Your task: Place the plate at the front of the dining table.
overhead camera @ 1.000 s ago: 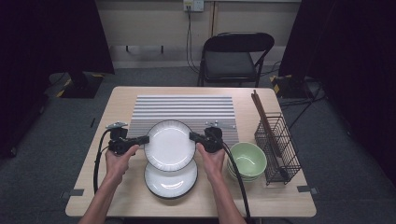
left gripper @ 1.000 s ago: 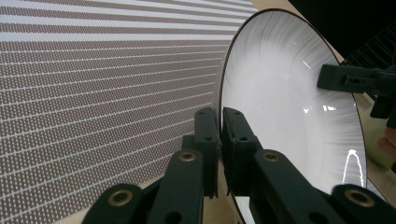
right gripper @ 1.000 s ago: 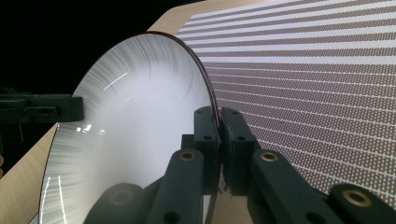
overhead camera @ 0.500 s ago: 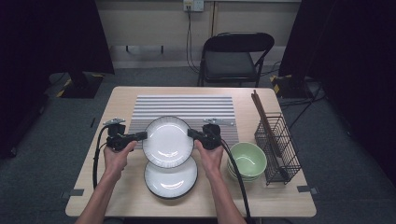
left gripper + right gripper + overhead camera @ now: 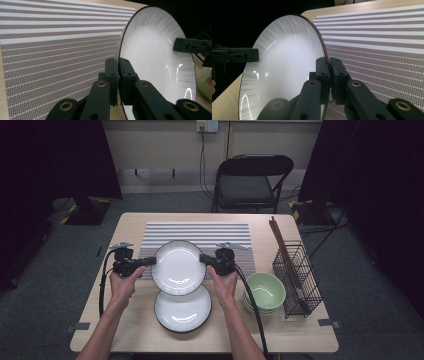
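White plate (image 5: 178,267) with a dark rim is held above the table, its hollow face turned up towards the high camera and slightly tilted; being round, it has no long axis. It hangs over the near edge of a striped placemat (image 5: 200,232) and overlaps the far rim of a second white plate (image 5: 182,312) that lies flat on the wooden table (image 5: 120,330).

The left gripper (image 5: 150,261) pinches the held plate's left rim, jaws nearly closed with only the rim between them. The right gripper (image 5: 204,259) clamps the opposite rim in the same way. The plate spans the gap between the two grippers.

Right of the right hand (image 5: 223,282) sits a stack of green bowls (image 5: 265,291), and beyond it a black wire basket (image 5: 297,277) with brown chopsticks (image 5: 282,247) leaning in it.
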Tool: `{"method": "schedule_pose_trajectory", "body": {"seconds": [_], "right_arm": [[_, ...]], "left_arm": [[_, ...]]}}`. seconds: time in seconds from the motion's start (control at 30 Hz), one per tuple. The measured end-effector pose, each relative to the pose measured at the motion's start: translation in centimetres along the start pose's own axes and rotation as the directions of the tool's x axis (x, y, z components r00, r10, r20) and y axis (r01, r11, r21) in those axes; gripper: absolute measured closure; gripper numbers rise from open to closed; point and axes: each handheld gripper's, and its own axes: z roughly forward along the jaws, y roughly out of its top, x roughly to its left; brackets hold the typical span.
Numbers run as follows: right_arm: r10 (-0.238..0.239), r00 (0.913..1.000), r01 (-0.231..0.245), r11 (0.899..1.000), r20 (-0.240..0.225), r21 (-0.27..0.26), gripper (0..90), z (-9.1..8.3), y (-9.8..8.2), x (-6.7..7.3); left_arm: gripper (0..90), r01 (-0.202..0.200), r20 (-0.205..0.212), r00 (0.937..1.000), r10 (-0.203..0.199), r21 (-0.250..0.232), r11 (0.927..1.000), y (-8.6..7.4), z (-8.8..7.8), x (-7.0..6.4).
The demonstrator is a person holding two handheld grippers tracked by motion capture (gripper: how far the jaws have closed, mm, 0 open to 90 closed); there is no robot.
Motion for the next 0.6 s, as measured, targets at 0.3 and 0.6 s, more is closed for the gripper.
{"method": "schedule_pose_trajectory", "body": {"seconds": [0.3,0.6], "right_arm": [[-0.004,0.9999,0.003,1.0,0.017,0.004,86.1,0.5,1.2,-0.5],[-0.015,0.9995,0.015,1.0,0.028,0.02,86.1,1.5,2.6,-0.7]], "left_arm": [[86.9,0.005,-0.002,1.0,-0.005,0.002,1.0,1.1,0.9,0.5],[87.1,0.019,-0.012,0.9997,-0.019,0.001,0.9998,1.9,1.6,1.3]]}}
